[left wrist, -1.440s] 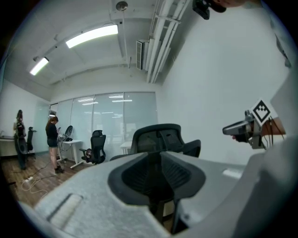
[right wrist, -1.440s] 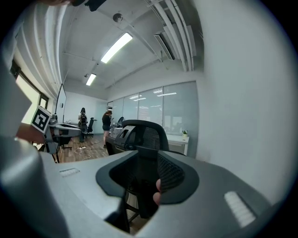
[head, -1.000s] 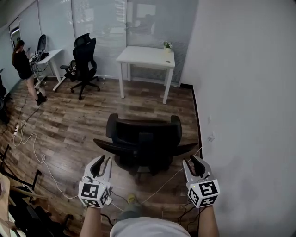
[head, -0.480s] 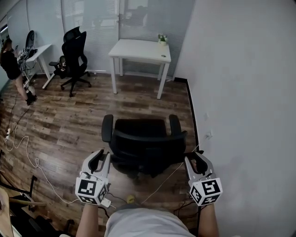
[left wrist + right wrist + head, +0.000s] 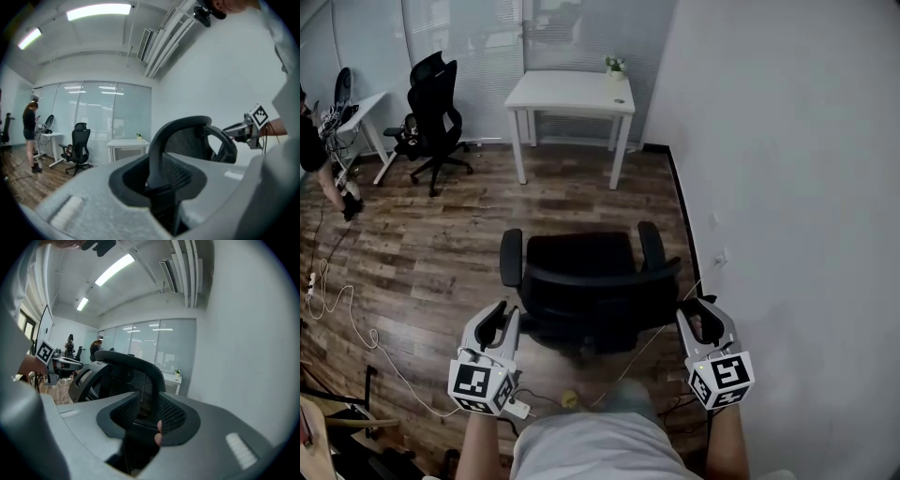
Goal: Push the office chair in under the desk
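— So, where's the surface (image 5: 572, 92)?
— Well ahead of the left tongs (image 5: 499, 317) and right tongs (image 5: 703, 314): white, rectangular, against frosted glass (image 5: 469, 37). A plain wall (image 5: 787, 187) runs beside the right tongs, with plank floor (image 5: 441, 234) below.
— And the office chair (image 5: 581, 281)?
— Between the tongs, well short of the surface. It's black, with a mesh back and a curved frame. Each pair, narrowly parted, clamps a backrest edge.
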Demonstrator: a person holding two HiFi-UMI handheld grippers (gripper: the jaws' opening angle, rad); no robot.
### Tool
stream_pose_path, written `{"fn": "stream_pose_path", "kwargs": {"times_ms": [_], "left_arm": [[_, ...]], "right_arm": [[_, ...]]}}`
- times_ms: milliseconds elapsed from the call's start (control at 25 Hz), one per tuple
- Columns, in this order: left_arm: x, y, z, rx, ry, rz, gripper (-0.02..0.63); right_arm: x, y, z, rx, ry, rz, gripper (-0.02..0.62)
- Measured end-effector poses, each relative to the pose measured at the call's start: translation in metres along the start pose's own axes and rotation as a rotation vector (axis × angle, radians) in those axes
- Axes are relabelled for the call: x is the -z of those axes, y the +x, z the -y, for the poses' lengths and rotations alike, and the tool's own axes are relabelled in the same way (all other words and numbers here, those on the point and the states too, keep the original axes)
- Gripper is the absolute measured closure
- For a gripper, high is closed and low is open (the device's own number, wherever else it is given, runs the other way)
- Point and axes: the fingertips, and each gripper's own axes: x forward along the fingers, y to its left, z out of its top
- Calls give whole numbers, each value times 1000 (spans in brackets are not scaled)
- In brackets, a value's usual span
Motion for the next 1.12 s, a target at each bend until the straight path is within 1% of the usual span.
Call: {"fn": "stream_pose_path", "kwargs": {"times_ms": [120, 200, 320, 440, 560, 640, 720, 840, 920, 1040, 1120], "left_arm": [[1, 0, 2, 26, 36, -13, 518], [-1, 1, 1, 28, 48, -19, 518], [-5, 3, -3, 16, 38, -15, 518], [-9, 4, -2, 23, 45, -12, 518], [-14, 4, 2, 56, 98, -11, 518], [-13, 2, 5, 80, 147, -28, 518], [-11, 0, 8, 113, 212, -58, 518], [-8, -3, 22, 211, 324, -123, 517], [-3, -5, 35, 295, 408, -188, 498], [18, -8, 52, 421, 528, -323, 475], [34, -9, 58, 469, 599, -407, 461]], "right_arm": [[2, -1, -2, -49, -71, -14, 486], [0, -1, -1, -78, -69, -15, 486], [-2, 2, -1, -110, -74, -16, 486], [1, 4, -6, -163, -138, -46, 486], [4, 3, -8, -216, -207, -74, 486], [8, 0, -10, -256, -234, -102, 486], [15, -1, -12, -290, -274, -143, 486], [24, -4, -14, -337, -364, -212, 485], [27, -6, -15, -368, -419, -249, 486], [31, -4, -17, -404, -493, -298, 485], [39, -2, -20, -432, -542, -344, 485]]}}
